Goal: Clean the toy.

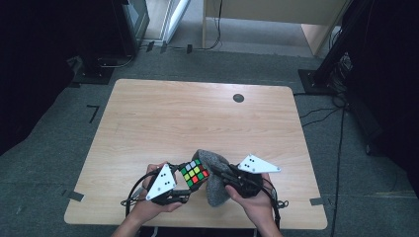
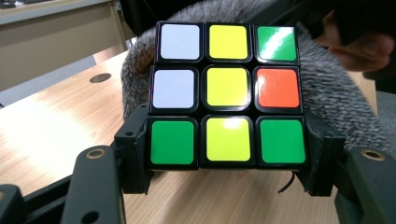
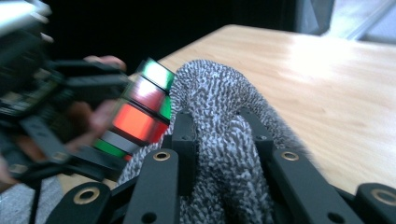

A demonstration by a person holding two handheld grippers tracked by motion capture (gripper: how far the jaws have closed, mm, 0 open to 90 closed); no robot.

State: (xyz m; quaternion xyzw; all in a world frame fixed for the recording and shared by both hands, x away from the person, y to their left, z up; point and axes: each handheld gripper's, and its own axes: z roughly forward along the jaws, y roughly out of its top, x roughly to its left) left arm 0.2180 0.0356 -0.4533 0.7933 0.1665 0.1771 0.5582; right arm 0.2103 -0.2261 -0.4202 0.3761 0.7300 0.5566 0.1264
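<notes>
A scrambled puzzle cube (image 1: 194,173) with black edges is held above the near table edge. My left gripper (image 1: 184,186) is shut on it: in the left gripper view both jaws press the sides of the puzzle cube (image 2: 227,93) at its bottom row. A grey fuzzy cloth (image 1: 213,175) lies bunched against the cube's right side. My right gripper (image 1: 221,174) is shut on that cloth; in the right gripper view the grey cloth (image 3: 219,121) bulges up between the jaws, and the cube (image 3: 142,109) sits just beyond it on the left.
The wooden table (image 1: 197,118) stretches bare beyond the hands, with a dark round cable hole (image 1: 238,98) near its far edge. Cables trail from both grippers over the near edge. Dark stands and furniture ring the table on the carpet.
</notes>
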